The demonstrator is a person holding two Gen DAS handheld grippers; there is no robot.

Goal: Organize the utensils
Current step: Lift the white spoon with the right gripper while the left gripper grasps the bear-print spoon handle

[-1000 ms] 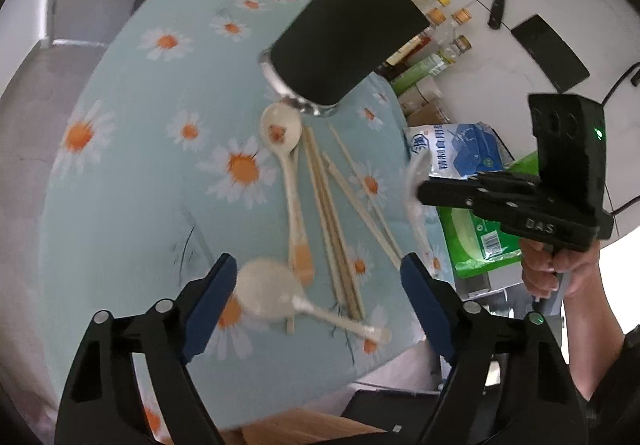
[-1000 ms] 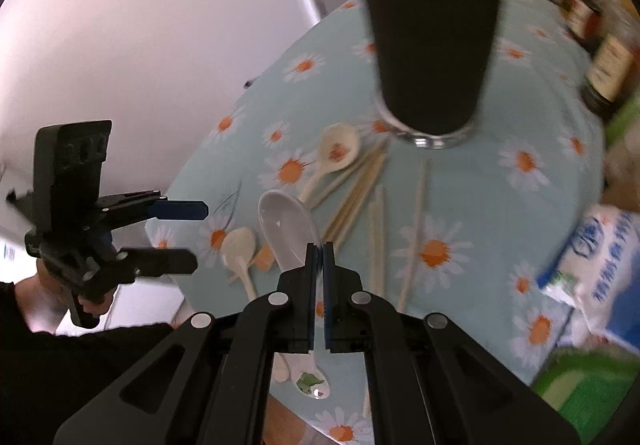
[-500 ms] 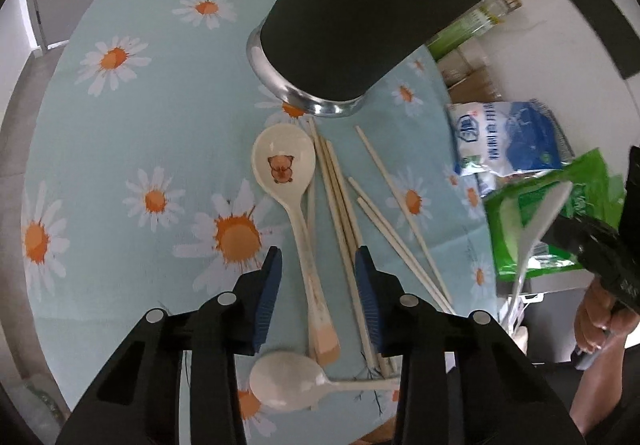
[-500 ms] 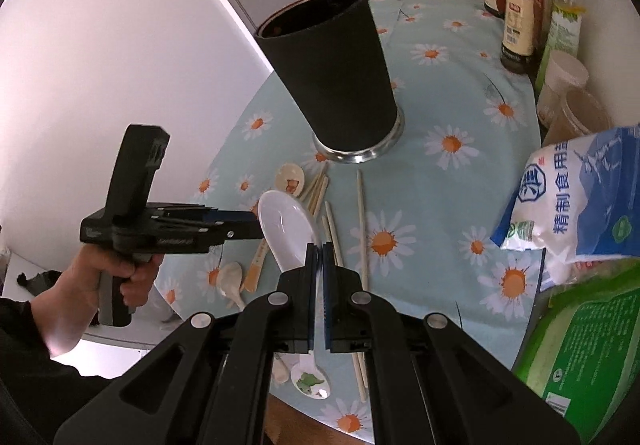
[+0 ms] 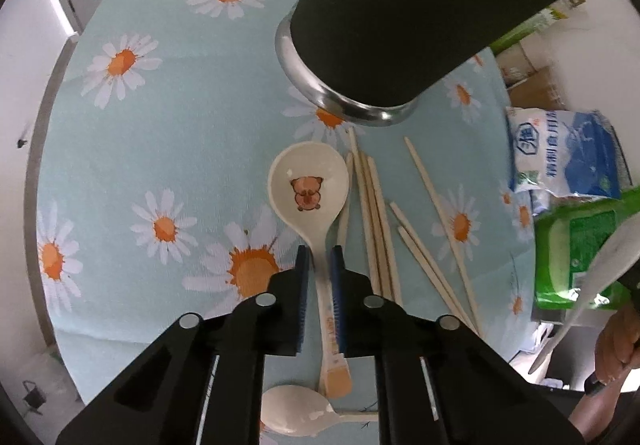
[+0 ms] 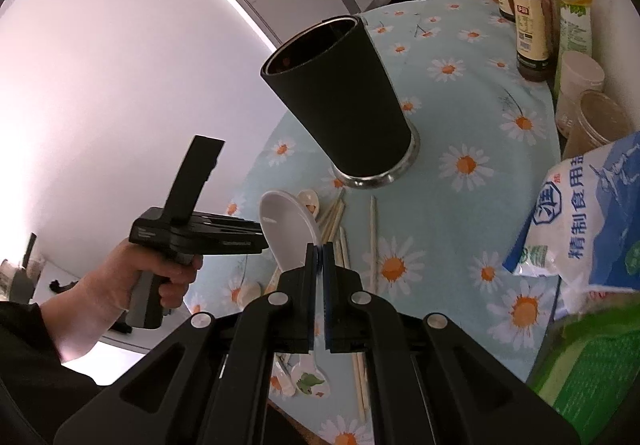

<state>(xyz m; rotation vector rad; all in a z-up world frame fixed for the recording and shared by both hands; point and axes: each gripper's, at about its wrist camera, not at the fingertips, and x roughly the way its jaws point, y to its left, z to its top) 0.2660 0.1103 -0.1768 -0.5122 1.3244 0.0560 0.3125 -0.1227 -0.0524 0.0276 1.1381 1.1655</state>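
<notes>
We find the left tool (image 5: pixel 319 273) pointing steeply down at the counter (image 5: pixel 168 133), its jaws, which have just been closing, now pinching the handle of the bear-print spoon (image 5: pixel 308 189), which lies flat just near of the black utensil holder (image 5: pixel 404 17). The right tool (image 6: pixel 319 257) is pressed together on the stem of a white spoon (image 6: pixel 289 233) held in the air above the counter. We judge three risks: the smooth, narrow handle may pivot or slip when lifted; the loose chopsticks (image 5: pixel 376 221) touching the spoon's right side may be dragged or scattered; and the tall holder may be knocked if either spoon meets its rim off-centre. On markings, the blue-and-white bag (image 6: pixel 596 221) at the right carries large Chinese characters, seemingly for refined table salt. The bottle labels (image 6: pixel 530 29) at the far right are too small to read, as is the print on the spoon handle.
</notes>
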